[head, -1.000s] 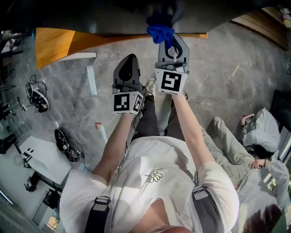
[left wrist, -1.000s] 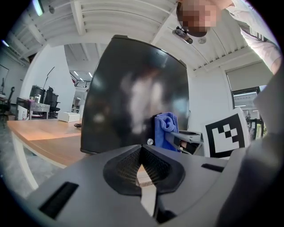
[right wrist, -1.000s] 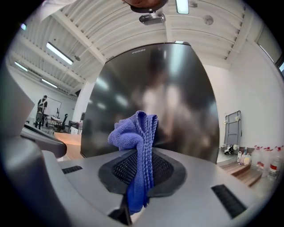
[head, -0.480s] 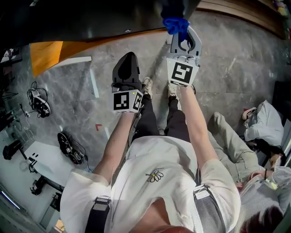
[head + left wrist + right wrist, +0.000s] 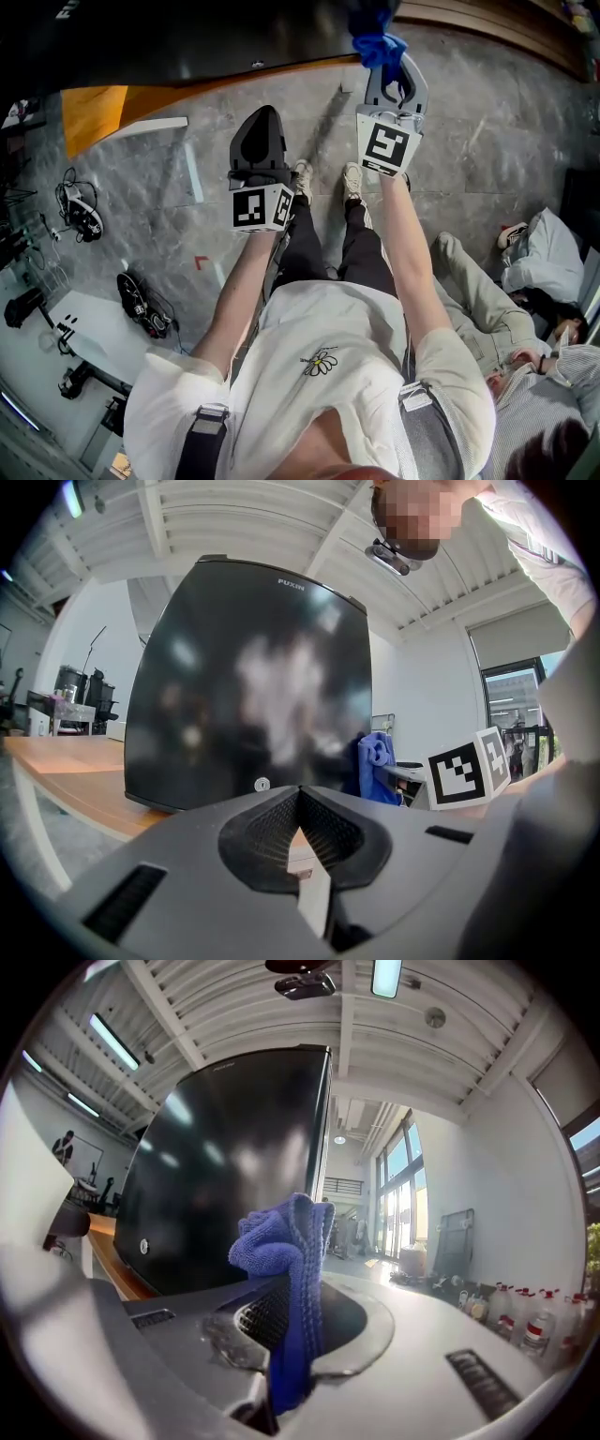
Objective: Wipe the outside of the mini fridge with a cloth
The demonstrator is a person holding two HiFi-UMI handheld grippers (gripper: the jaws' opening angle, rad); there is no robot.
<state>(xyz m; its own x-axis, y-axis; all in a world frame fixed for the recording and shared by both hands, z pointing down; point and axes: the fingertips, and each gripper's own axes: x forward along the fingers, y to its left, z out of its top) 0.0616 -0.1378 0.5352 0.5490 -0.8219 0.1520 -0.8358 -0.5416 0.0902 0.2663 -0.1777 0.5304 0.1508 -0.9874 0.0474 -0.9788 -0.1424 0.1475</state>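
Right gripper (image 5: 291,1327): my jaws clamp the cloth (image 5: 281,1241); blue terry, bunched.
Left gripper (image 5: 298,801): jaws together, empty; at 9 o'clock of the right.
Fridge (image 5: 244,677): glossy black, rounded corners; at 10 o'clock of the cloth, close; contact unclear.
Wipe: I'd press the wad flat; long overlapping strokes, since gloss probably shows smears.

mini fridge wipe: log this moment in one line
right hand-held gripper: shut on blue cloth | cloth: raised beside black mini fridge, contact unclear | left hand-held gripper: shut, empty, facing fridge front
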